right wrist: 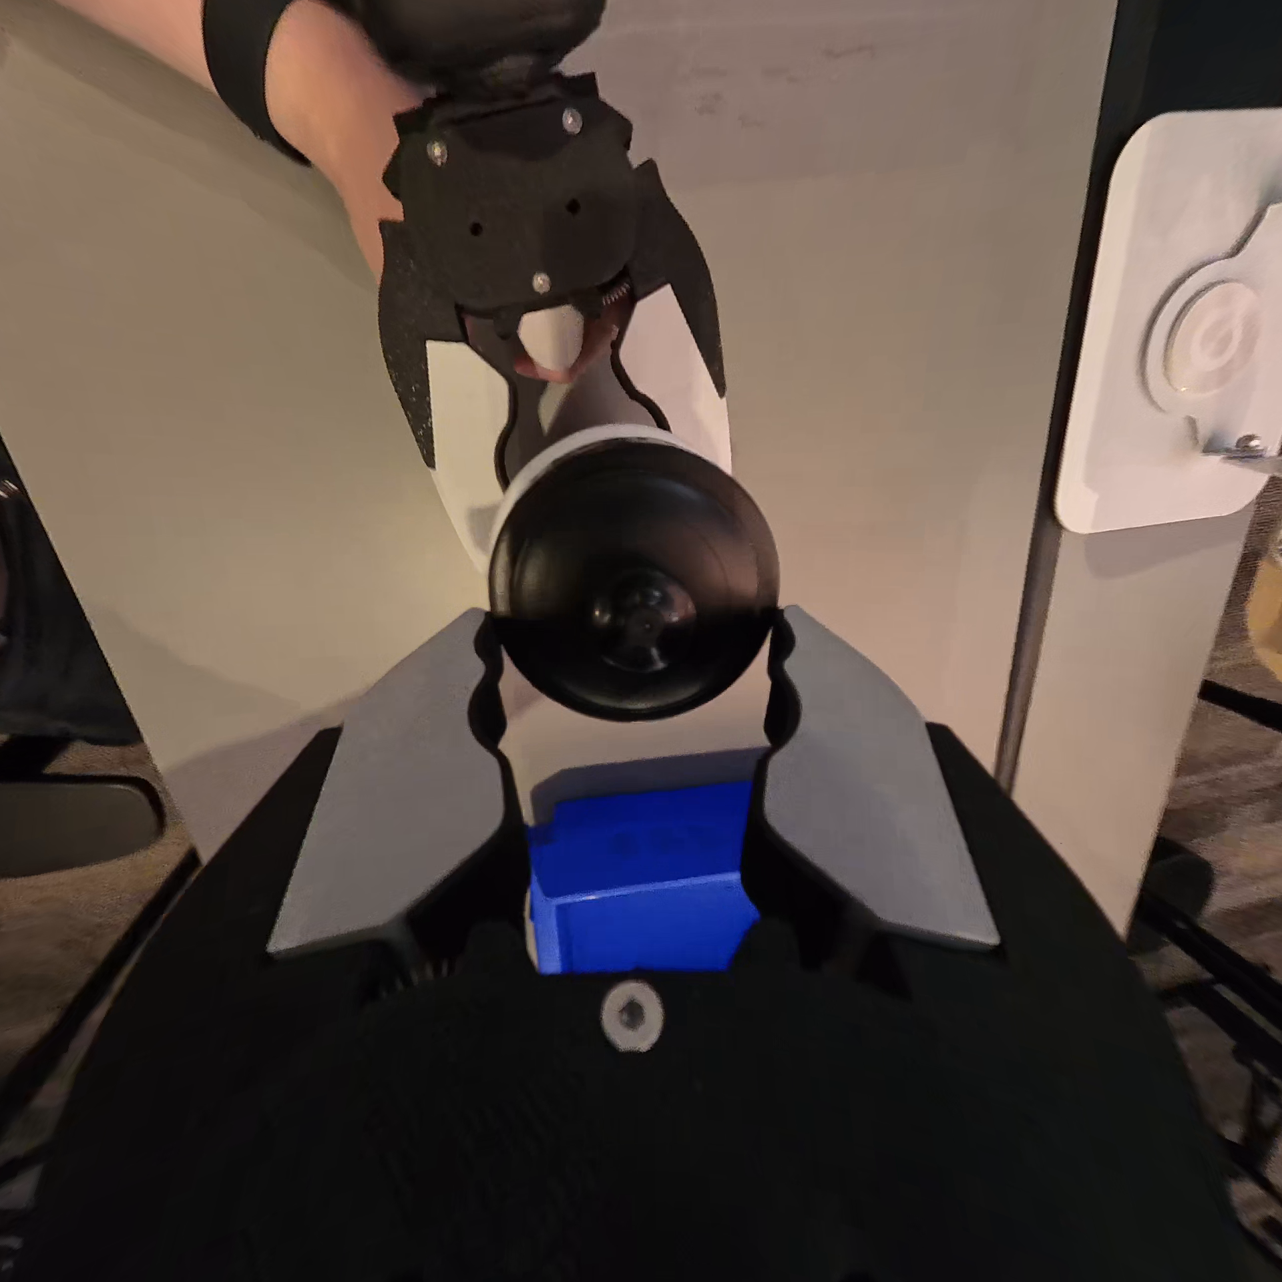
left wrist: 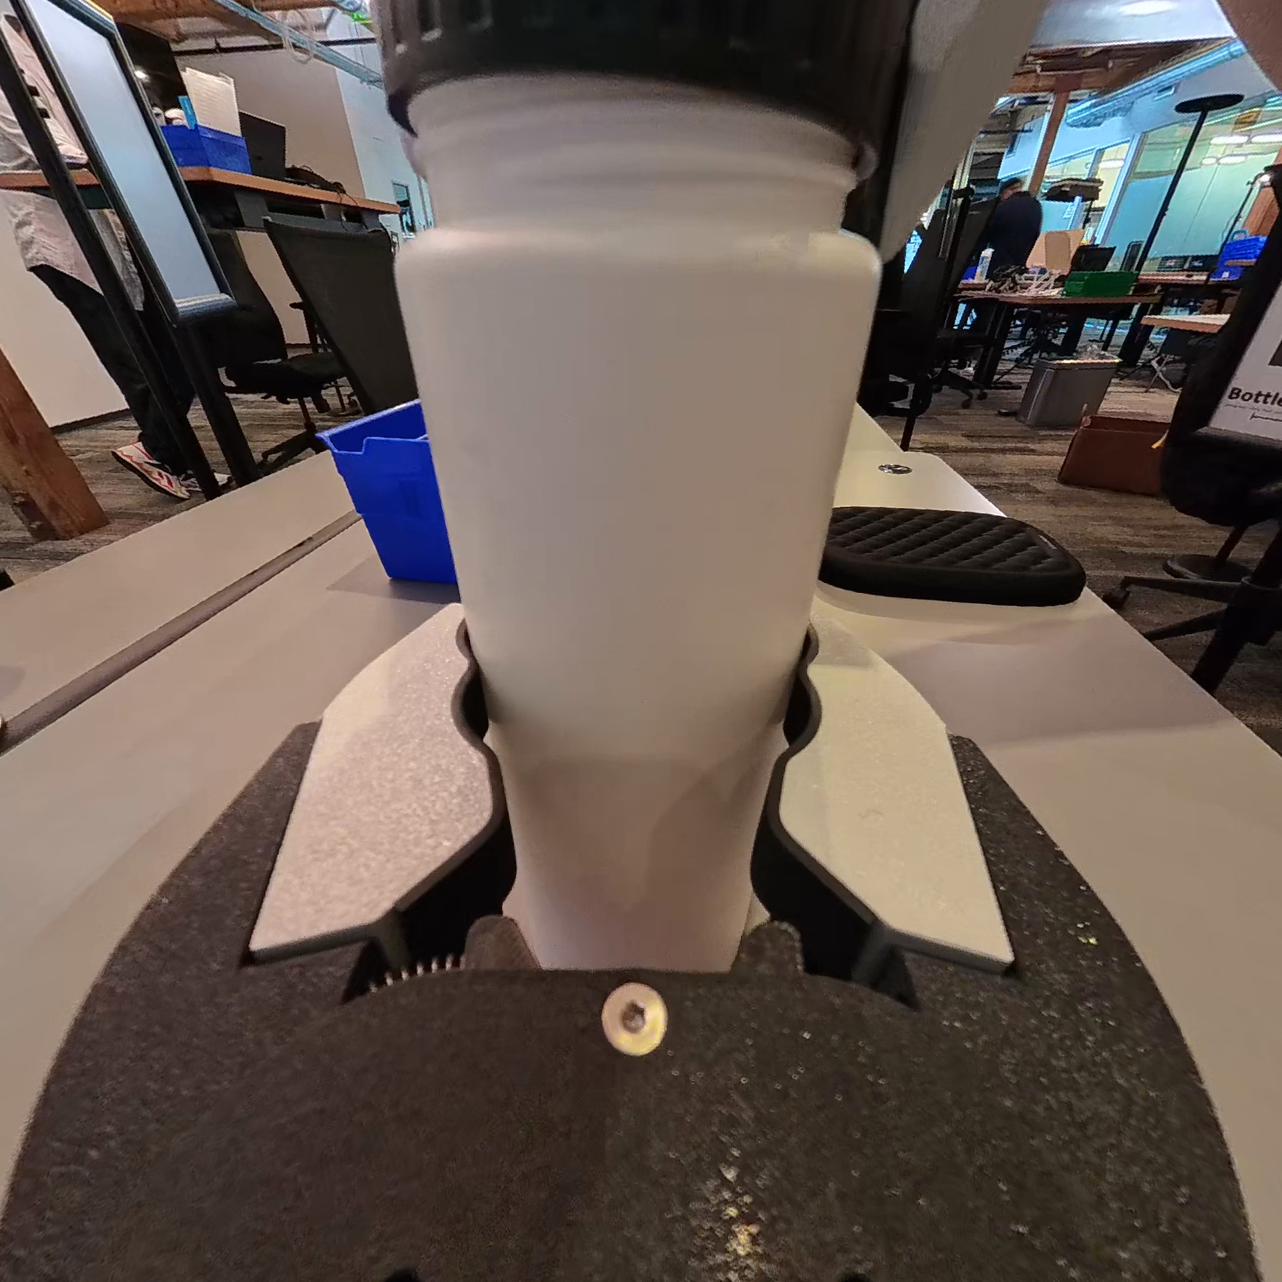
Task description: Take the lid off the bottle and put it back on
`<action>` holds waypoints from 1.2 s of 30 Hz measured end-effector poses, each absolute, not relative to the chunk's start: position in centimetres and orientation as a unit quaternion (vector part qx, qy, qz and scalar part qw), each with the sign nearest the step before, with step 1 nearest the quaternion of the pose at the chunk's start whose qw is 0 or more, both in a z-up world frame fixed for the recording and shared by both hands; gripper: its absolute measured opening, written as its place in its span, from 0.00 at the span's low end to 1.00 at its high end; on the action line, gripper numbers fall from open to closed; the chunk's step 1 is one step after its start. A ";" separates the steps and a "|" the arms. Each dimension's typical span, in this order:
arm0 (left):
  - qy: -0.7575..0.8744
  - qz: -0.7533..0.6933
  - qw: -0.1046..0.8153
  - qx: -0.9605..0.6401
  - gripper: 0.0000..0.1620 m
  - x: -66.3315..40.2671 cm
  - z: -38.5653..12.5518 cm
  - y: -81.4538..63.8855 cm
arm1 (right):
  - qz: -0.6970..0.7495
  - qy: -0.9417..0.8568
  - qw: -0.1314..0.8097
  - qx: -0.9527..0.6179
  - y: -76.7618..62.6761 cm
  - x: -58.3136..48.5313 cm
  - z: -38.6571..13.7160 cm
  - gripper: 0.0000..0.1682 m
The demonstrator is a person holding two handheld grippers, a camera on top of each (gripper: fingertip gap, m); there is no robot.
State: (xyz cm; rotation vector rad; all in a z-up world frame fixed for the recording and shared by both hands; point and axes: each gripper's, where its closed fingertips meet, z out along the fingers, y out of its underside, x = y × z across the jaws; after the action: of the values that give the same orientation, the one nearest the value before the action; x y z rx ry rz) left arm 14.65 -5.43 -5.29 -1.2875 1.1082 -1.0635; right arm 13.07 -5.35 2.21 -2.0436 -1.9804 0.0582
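Jaws of the left gripper [left wrist: 635, 735] are closed snugly on the lower body of the white bottle [left wrist: 635, 444], holding it upright above the table [left wrist: 173, 694]. Those of the right gripper [right wrist: 635, 659] come down from above and sit on either side of the black lid [right wrist: 631, 579], their tips at its rim; they look to be touching it, though I cannot tell how firmly they press. The lid sits on the bottle's neck, with a band of white thread showing beneath it in the left wrist view, so it seems partly unscrewed or not yet seated.

The bottle looks like a light, stiff plastic one with a smooth, rather slippery wall, so a grip low on the body, as now, should resist twisting best. The lid has a ribbed edge, which is the natural place to take hold for turning.

The table is pale grey and matte. A blue bin [left wrist: 395, 499] stands behind the bottle toward the far edge, and a black quilted pad [left wrist: 950, 555] lies near the far right corner. Beyond is an open office with desks, dark chairs, a framed board and people standing.
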 end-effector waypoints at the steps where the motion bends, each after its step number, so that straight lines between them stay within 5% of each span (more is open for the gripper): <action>1: 0.466 -0.448 0.538 -0.541 0.53 14.7 -5.3 -5.5 | 0.012 -0.694 0.146 -0.705 -5.3 13.1 2.2 0.45; 26: 0.469 -0.449 0.533 -0.542 0.53 14.7 -5.3 -5.5 | -0.008 -0.528 0.134 -0.838 -5.4 11.9 3.2 0.43; 36: 0.477 -0.454 0.526 -0.538 0.53 14.8 -5.3 -5.8 | -0.016 -0.662 0.119 -0.740 -5.8 12.0 3.2 0.43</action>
State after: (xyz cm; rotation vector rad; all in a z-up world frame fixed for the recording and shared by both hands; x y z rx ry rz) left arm 14.82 -5.81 -5.34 -1.2864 1.1400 -1.0863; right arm 11.96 -5.77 3.18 -2.1643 -1.9343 -0.0458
